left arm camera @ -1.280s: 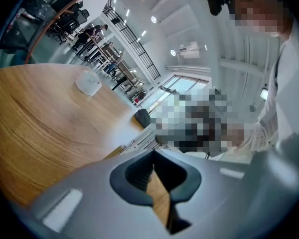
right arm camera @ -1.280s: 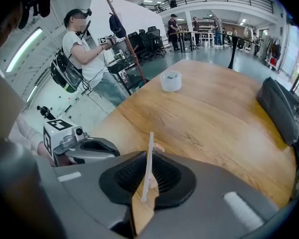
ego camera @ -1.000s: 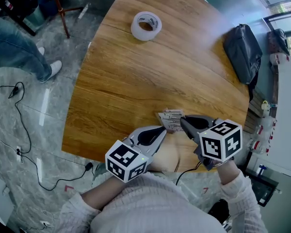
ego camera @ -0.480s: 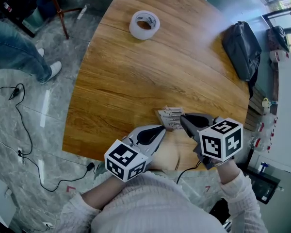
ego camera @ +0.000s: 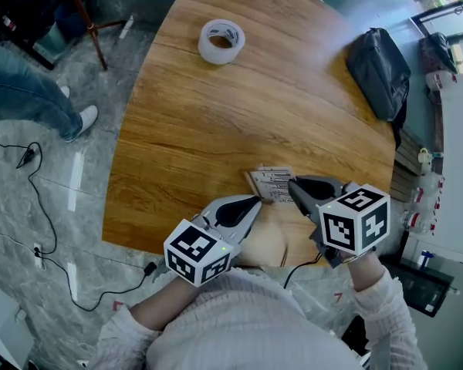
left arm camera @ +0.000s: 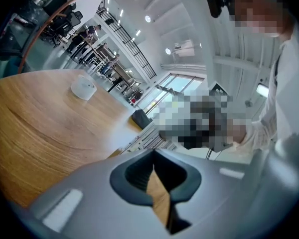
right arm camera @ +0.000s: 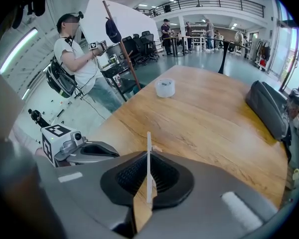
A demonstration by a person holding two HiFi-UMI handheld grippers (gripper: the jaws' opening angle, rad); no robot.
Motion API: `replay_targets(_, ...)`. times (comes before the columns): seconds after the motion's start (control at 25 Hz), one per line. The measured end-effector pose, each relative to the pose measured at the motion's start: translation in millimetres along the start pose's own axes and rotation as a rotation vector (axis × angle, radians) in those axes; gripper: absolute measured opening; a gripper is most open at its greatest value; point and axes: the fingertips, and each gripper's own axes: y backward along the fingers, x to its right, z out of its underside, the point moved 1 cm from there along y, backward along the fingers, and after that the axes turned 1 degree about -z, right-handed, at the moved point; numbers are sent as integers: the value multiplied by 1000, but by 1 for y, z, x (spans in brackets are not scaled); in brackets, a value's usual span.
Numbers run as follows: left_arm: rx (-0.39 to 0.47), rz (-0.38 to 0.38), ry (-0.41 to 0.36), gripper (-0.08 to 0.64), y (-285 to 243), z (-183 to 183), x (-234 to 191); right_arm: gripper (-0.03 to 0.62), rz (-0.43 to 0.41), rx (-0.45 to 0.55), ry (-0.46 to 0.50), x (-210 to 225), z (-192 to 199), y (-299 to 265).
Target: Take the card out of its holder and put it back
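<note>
White printed card [ego camera: 274, 182] was pinched edge-on between the narrowed jaws of the right gripper [ego camera: 293, 186] over brown wooden table [ego camera: 239, 106], sticking out ahead toward the closed, empty left gripper [ego camera: 255, 203] just beside its far edge.

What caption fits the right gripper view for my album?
The right gripper pinches a thin white card edge-on over the wooden table, with the left gripper close beside.
</note>
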Motion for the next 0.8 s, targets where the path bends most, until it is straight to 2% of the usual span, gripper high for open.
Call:
replay_targets(0.4, -30, 9, -102, 9, 1, -4, 13, 12, 10, 64, -24, -3, 1, 25)
replay_targets(0.8, -47, 16, -195, 9, 2, -10, 30, 12, 2, 182, -18, -18, -7, 52)
